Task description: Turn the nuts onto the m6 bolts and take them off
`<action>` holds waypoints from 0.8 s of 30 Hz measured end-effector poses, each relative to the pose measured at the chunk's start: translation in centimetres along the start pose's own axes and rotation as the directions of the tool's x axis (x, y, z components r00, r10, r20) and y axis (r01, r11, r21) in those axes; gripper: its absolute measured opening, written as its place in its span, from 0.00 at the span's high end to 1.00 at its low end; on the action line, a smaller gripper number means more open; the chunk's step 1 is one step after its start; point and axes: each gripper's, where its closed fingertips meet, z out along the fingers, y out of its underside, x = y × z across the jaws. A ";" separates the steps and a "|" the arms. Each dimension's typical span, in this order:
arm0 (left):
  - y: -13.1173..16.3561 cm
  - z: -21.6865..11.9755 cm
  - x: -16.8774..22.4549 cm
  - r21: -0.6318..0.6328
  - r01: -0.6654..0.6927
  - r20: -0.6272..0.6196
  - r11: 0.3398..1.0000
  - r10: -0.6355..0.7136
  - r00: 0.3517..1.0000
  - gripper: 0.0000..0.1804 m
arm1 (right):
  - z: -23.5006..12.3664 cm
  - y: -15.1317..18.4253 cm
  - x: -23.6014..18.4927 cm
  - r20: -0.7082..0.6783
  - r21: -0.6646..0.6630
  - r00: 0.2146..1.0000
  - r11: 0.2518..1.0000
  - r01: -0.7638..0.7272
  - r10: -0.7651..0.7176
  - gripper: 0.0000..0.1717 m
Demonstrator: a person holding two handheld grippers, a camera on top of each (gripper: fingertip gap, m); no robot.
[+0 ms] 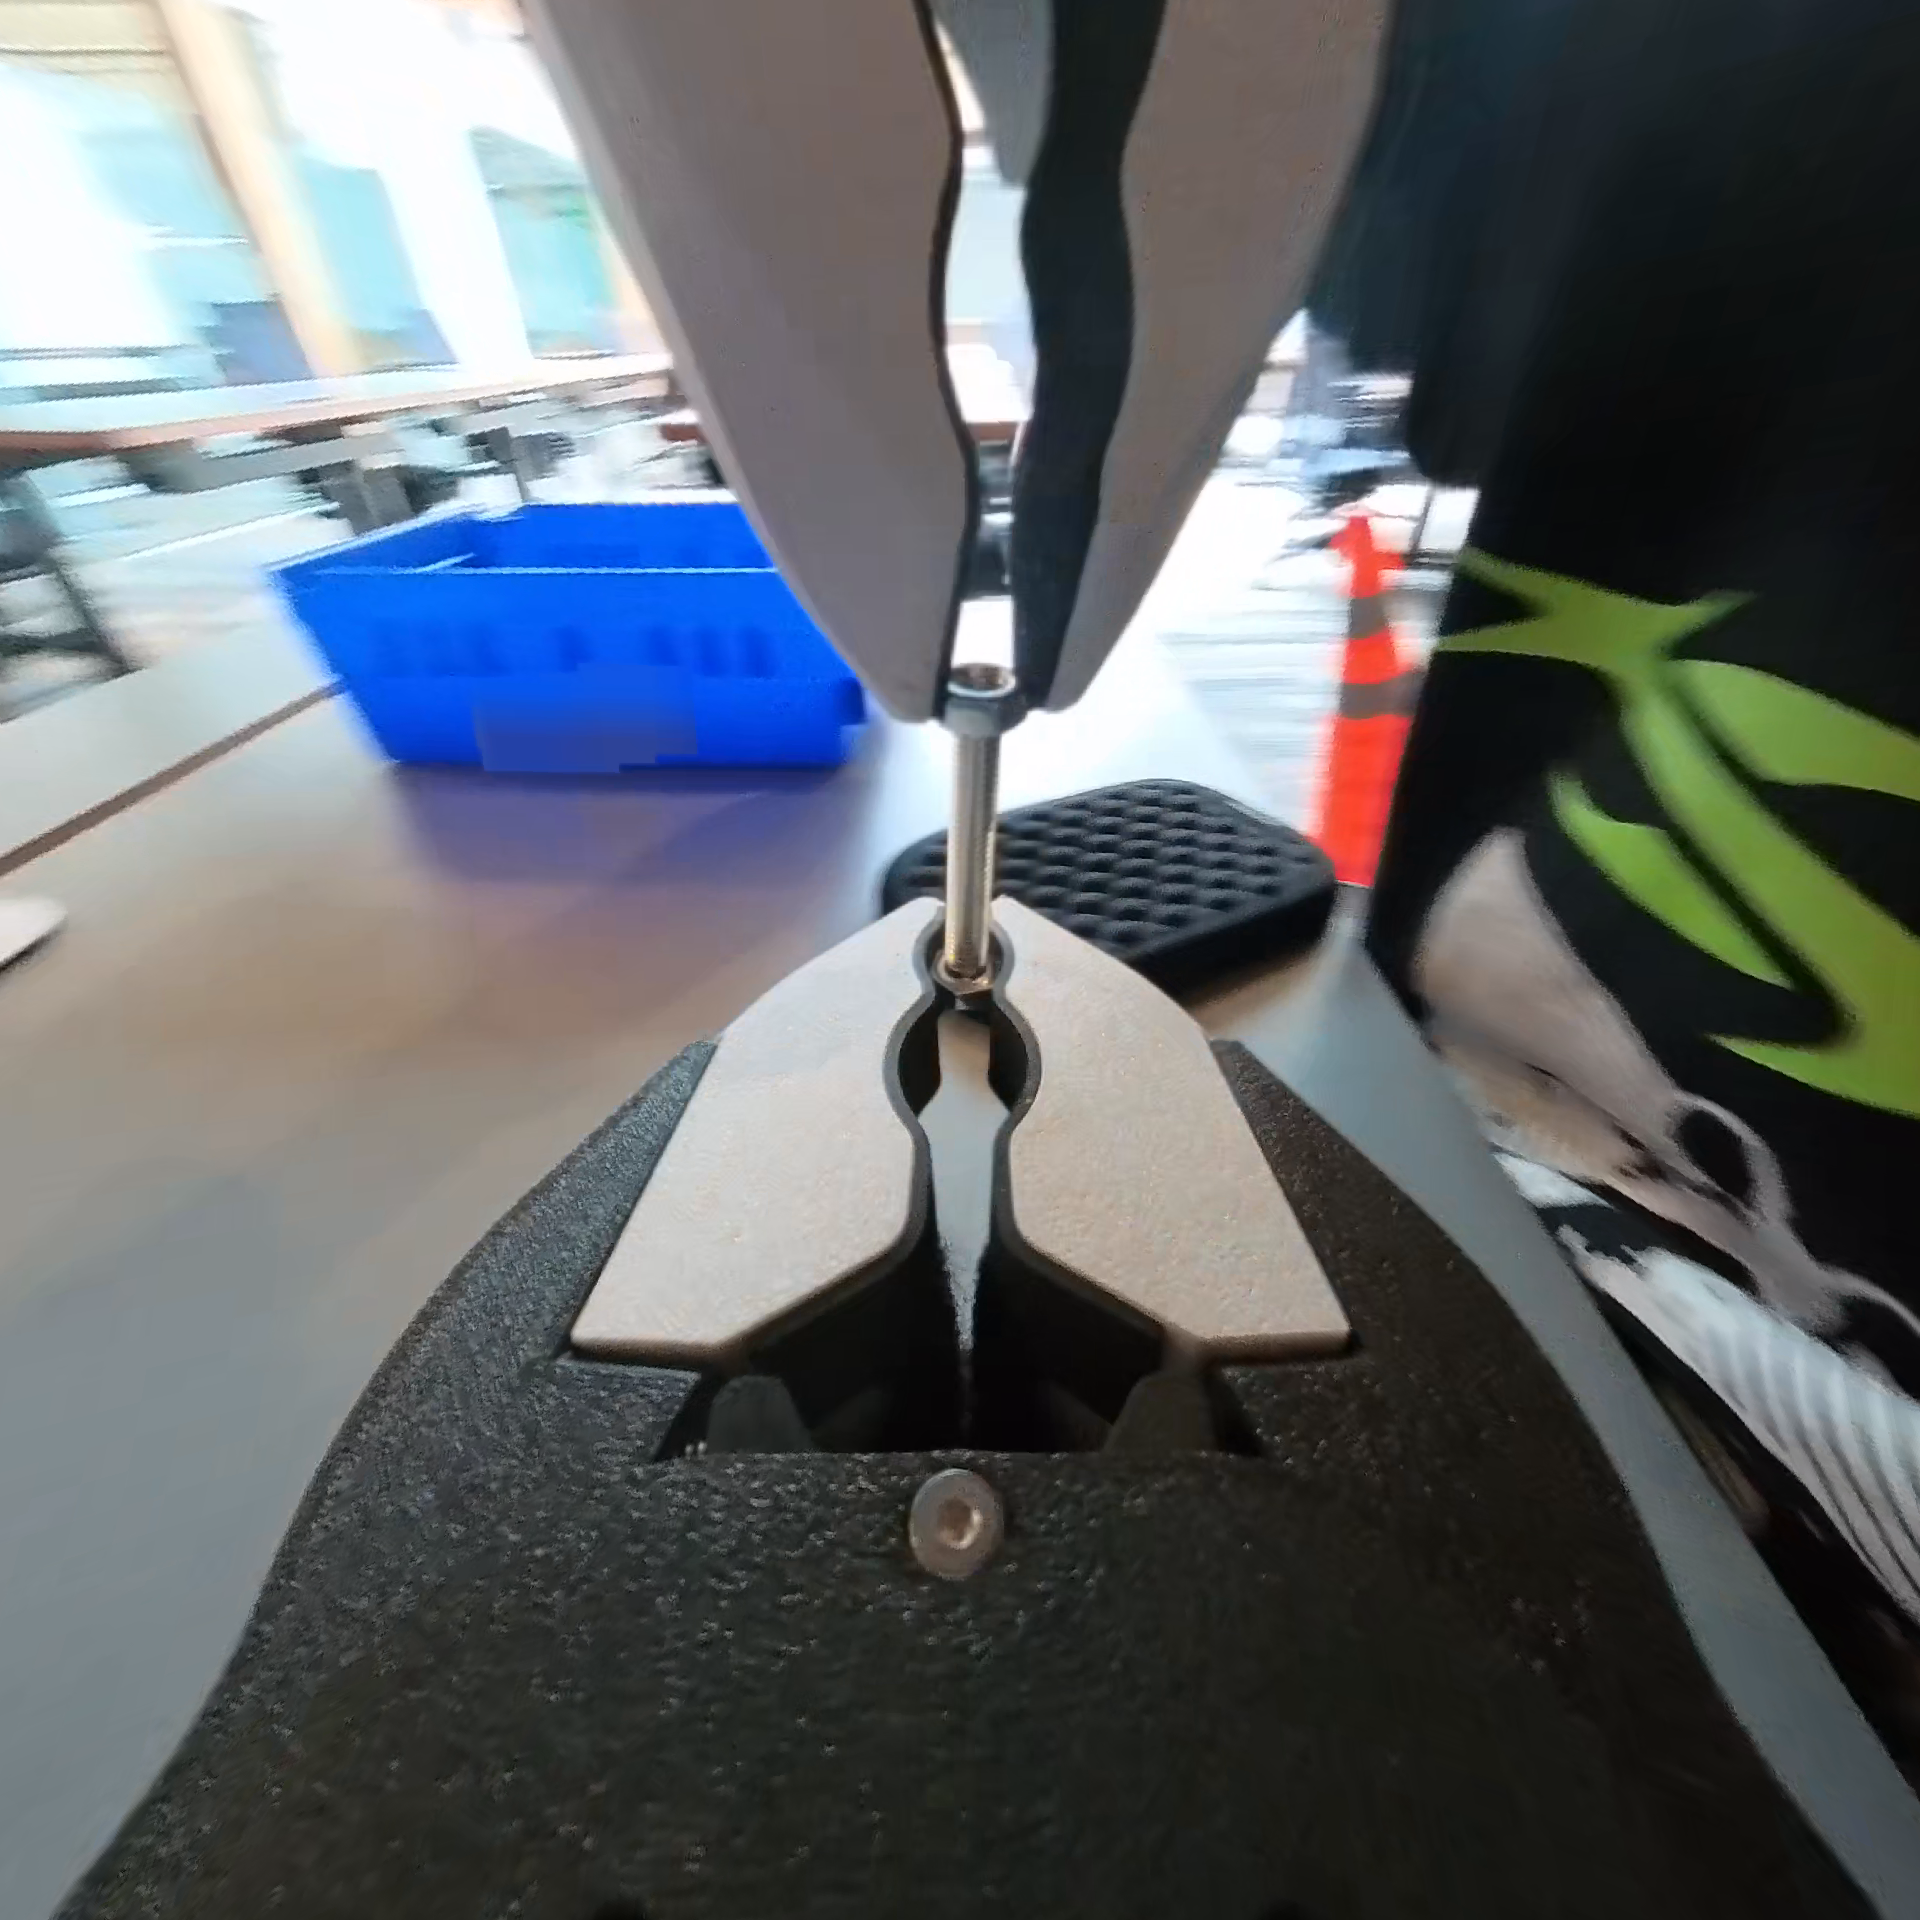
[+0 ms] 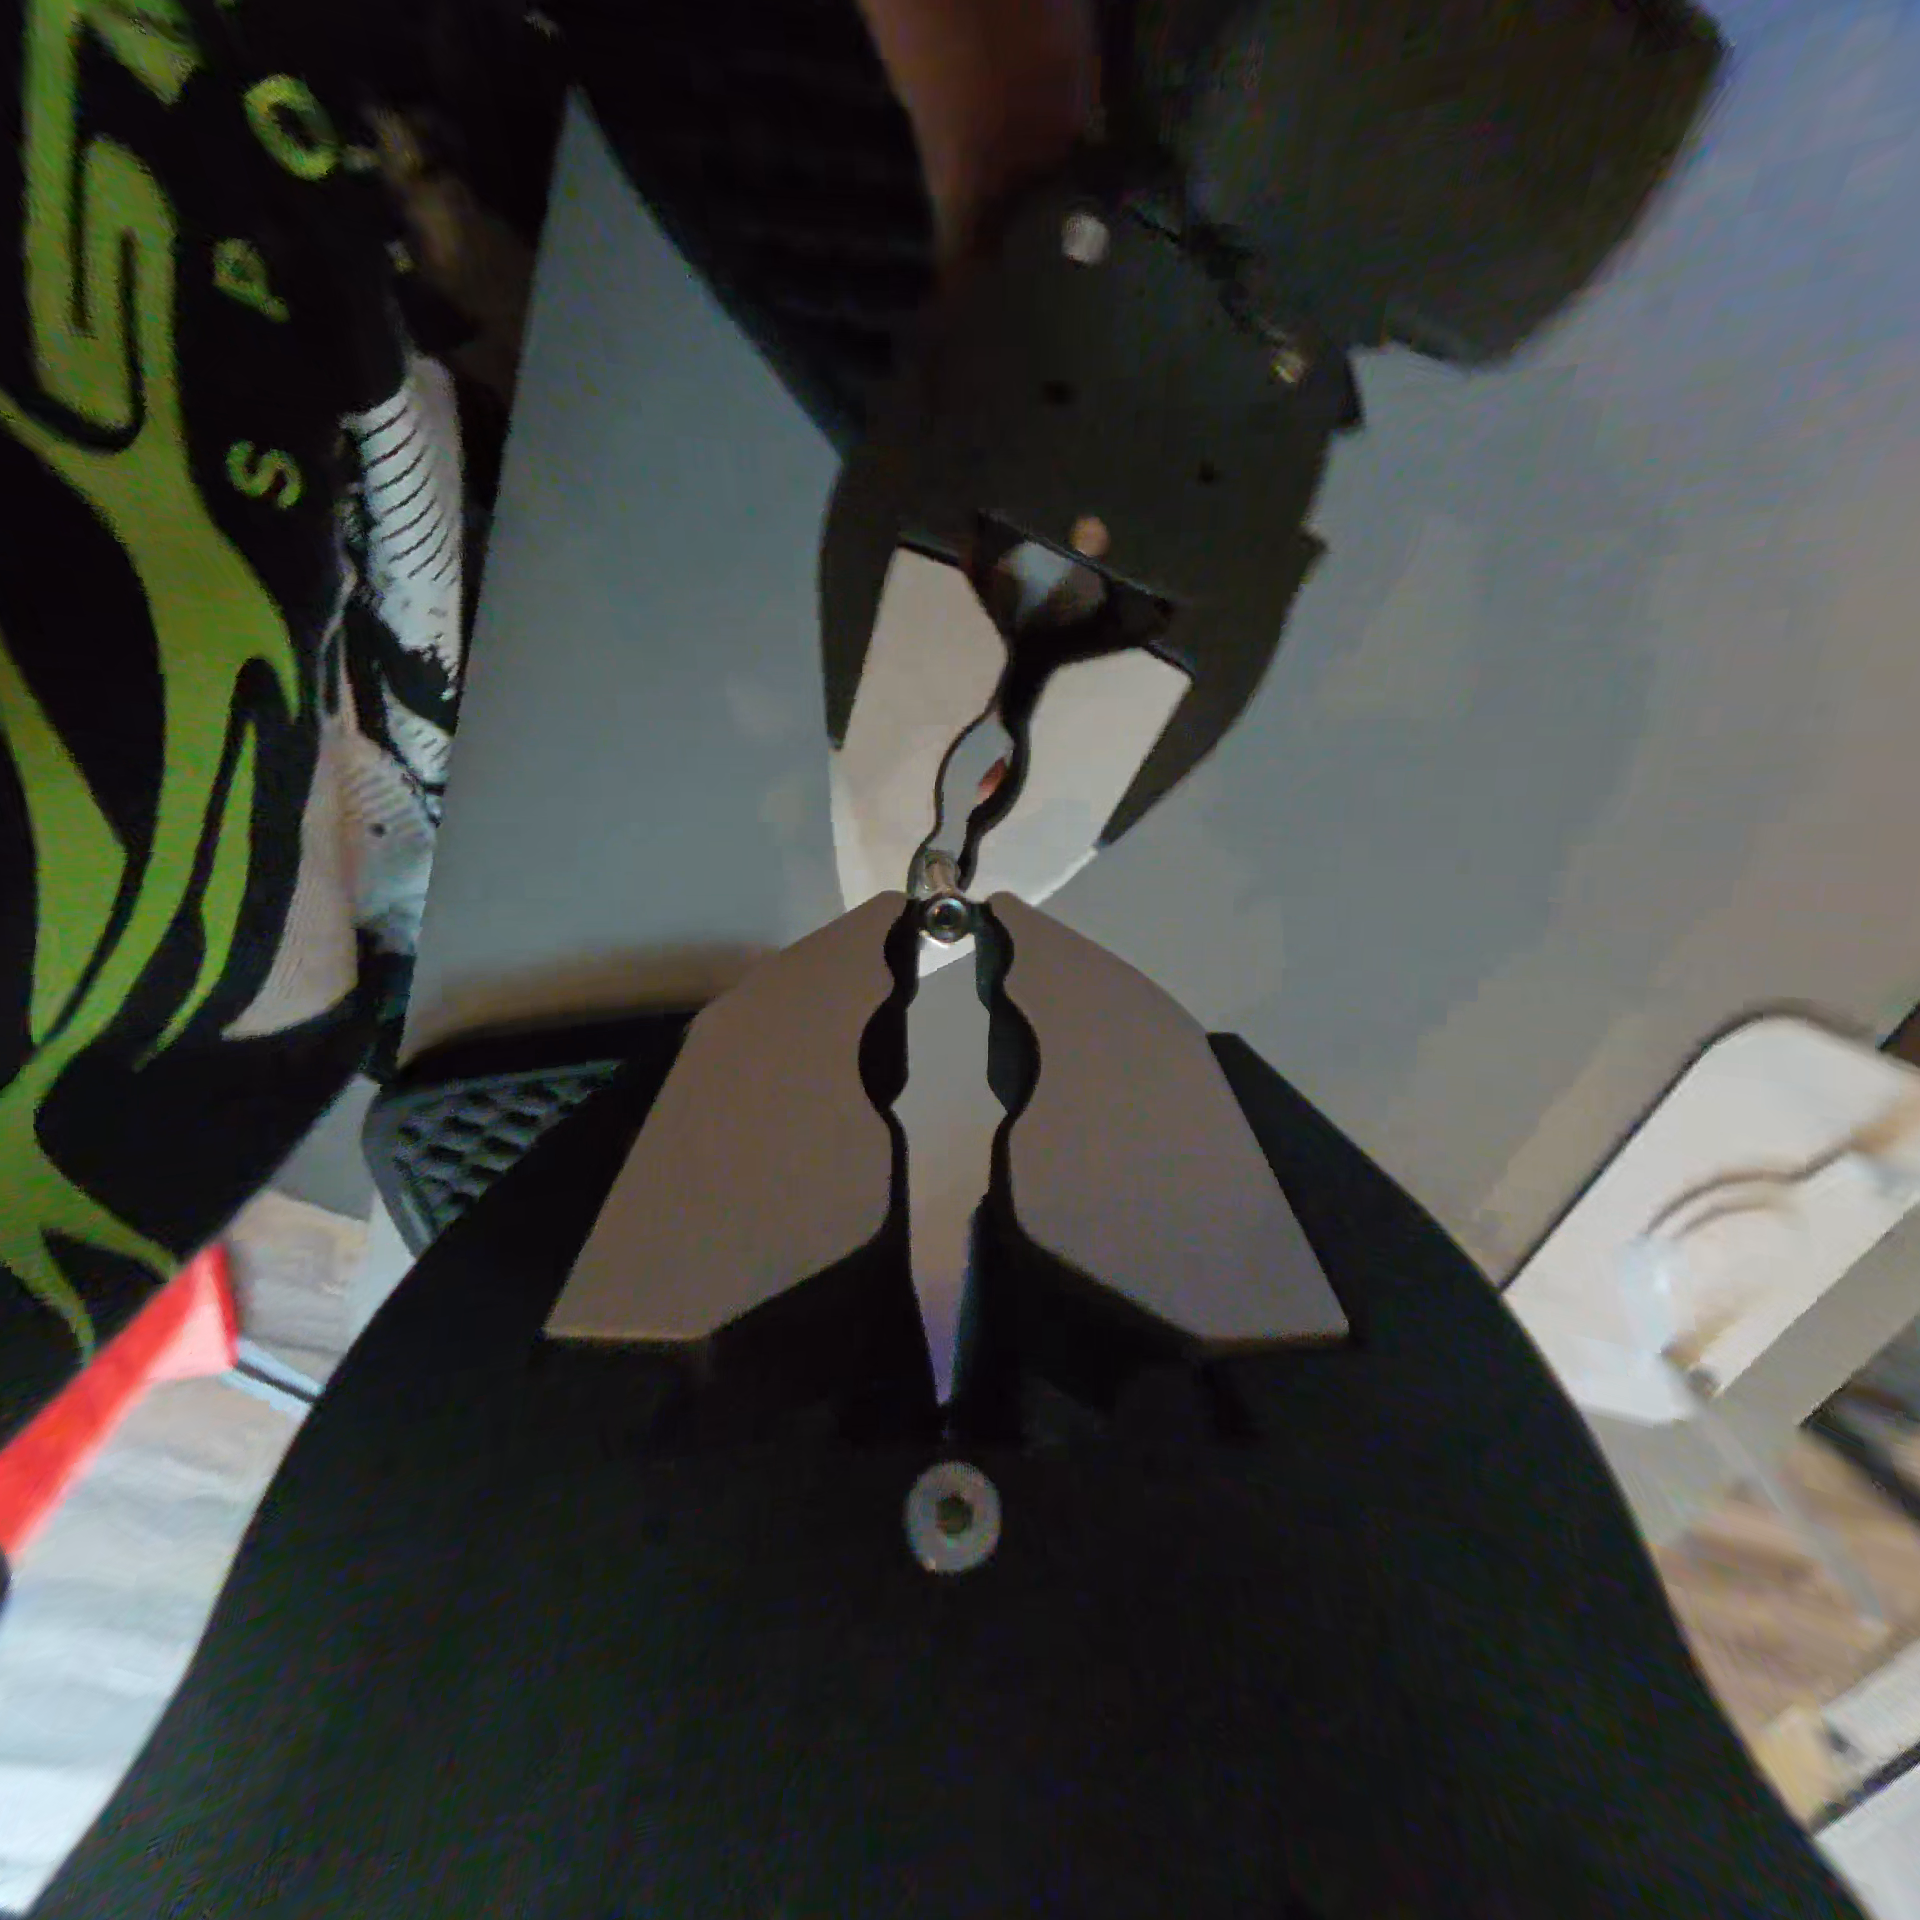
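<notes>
Closest in, the left gripper is clamped on the lower, threaded end of the bolt, both tan fingers pressed in around it at the tips. A small nut sits on the thread right down in that pinch, though how much of the squeeze falls on nut and how much on bolt is hard to tell. The bolt stands upright out of the fingertips, a slim silver shaft.

At the top of the bolt, the right gripper comes down from above and has the bolt's head end squeezed between its 2 fingertips. A hex collar shows just under those tips, with the socket head above it. From the right wrist view the same head is seen end-on, sitting between the 2 fingers at their very tips, pads touching it on both sides, and the left gripper lies beyond it.

Just behind the bolt, on the counter, lies a black honeycomb mat. Left of the bolt and farther back stands a blue bin. Right of the bolt, a person's black top with green markings fills the side, and an orange cone stands farther back beside it.
</notes>
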 end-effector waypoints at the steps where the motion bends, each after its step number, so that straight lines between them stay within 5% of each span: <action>1: 0.1 0.1 -0.5 -0.008 0.005 0.048 1.000 -0.004 0.999 0.98 | 0.0 0.4 0.2 -0.020 -0.007 0.998 0.998 -0.060 0.060 0.95; 6: 0.4 0.4 -0.9 -0.040 -0.006 0.101 0.999 0.010 0.995 0.98 | 0.2 1.1 0.3 -0.064 0.000 0.982 0.984 -0.180 0.180 0.91; 10: 0.1 0.2 0.1 -0.023 -0.024 0.013 0.999 0.025 1.000 0.98 | 0.0 0.7 -0.6 -0.005 0.020 1.000 1.000 0.010 -0.010 0.73; 15: 0.0 -0.1 1.7 0.003 -0.011 -0.137 1.000 0.011 0.991 0.98 | -0.6 0.6 -1.5 0.062 0.017 0.899 0.901 0.433 -0.434 0.79; 24: -0.1 -0.3 2.9 0.012 0.002 -0.226 1.000 0.001 0.974 0.98 | -0.8 -1.1 -2.2 0.157 0.131 0.795 0.810 0.572 -0.587 0.89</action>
